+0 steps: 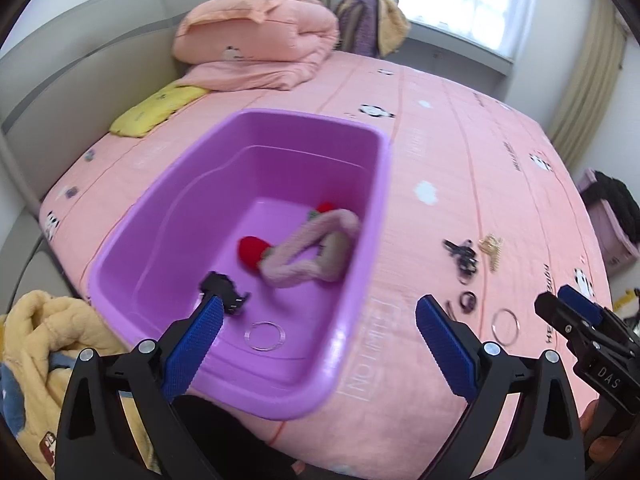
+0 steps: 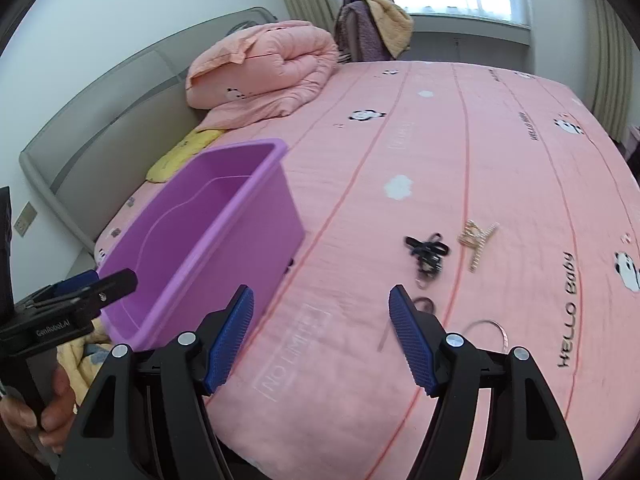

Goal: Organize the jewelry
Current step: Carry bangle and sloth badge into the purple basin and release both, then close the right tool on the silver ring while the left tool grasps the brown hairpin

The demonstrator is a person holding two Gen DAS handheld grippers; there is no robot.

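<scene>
A purple plastic bin stands on the pink bed and also shows in the right wrist view. Inside lie a pink fuzzy headband with red pompoms, a black hair clip and a clear bangle. On the sheet to its right lie a black clip, a gold claw clip, a small dark hair tie and a silver bangle. My left gripper is open above the bin's near edge. My right gripper is open and empty over the sheet.
A folded pink quilt and a yellow pillow lie at the head of the bed. A yellow blanket sits beside the bed at the lower left. Clothes hang on a chair by the window.
</scene>
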